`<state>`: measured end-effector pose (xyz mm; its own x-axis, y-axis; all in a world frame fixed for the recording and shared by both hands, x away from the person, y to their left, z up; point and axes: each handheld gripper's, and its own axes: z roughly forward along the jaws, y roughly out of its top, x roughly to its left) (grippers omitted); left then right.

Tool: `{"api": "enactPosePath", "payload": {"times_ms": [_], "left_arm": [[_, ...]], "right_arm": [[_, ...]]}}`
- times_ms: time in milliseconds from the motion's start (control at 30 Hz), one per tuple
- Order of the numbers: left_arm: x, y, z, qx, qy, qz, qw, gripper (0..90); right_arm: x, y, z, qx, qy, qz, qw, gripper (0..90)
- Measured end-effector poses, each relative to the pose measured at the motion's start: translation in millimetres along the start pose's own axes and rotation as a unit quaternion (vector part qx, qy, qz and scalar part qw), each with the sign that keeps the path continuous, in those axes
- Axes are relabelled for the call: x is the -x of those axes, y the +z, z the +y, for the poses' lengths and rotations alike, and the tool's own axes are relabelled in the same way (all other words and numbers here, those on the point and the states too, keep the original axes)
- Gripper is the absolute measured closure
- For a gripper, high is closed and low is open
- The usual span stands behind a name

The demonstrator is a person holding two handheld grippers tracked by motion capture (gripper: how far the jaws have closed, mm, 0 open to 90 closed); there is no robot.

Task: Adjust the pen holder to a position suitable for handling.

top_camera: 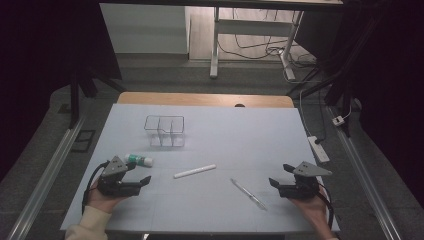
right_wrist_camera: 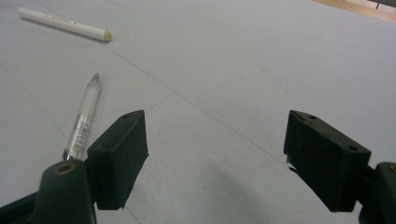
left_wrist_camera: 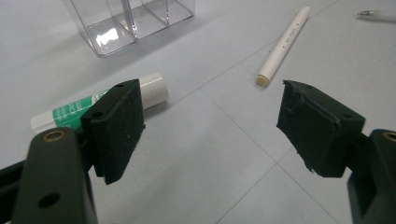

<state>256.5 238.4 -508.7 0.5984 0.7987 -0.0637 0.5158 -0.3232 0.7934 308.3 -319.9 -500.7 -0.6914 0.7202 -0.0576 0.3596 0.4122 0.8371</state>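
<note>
Sitting just past the left gripper's [top_camera: 131, 176] outer finger [left_wrist_camera: 116, 128], the glue stick [left_wrist_camera: 100, 105] isn't touching it; jaws wide apart, nothing between. Clear pen [right_wrist_camera: 84, 119] lies just beside the right gripper's [top_camera: 286, 177] finger [right_wrist_camera: 119, 156], jaws likewise spread and empty. Pale sheet [top_camera: 240, 135] covers the wooden table [top_camera: 200, 98]; cables on the floor behind. Both hands [top_camera: 102, 202] rest low at the near edge, grippers aimed inward.

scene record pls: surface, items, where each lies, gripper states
surface: white table
organizer: clear, divided, upright, far left of centre
glue stick: lying flat, by the left gripper, not touching
white pen: flat, mid-table
clear pen: flat, left of the right gripper
left gripper: open, holds nothing
right gripper: open, holds nothing
</note>
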Motion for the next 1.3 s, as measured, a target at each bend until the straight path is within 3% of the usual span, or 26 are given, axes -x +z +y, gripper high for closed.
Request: {"api": "enactPosePath", "payload": {"times_ms": [633,1033,1300], "left_arm": [[0.3,1.8,4.9,-0.005,0.013,-0.003,0.9999,24.5],[-3.9,3.8,28.2,-0.008,0.028,-0.005,0.9996,25.1],[-10.8,4.3,36.5,-0.010,0.019,0.007,0.9997,26.2]], "right_arm": [[-1.5,1.6,-1.0,-0.003,0.001,0.005,1.0000,23.4],[-0.4,1.1,-1.6,-0.002,0.004,0.001,1.0000,24.8],[-1.1,-0.7,-0.2,0.000,0.004,-0.003,1.0000,26.7]]}}
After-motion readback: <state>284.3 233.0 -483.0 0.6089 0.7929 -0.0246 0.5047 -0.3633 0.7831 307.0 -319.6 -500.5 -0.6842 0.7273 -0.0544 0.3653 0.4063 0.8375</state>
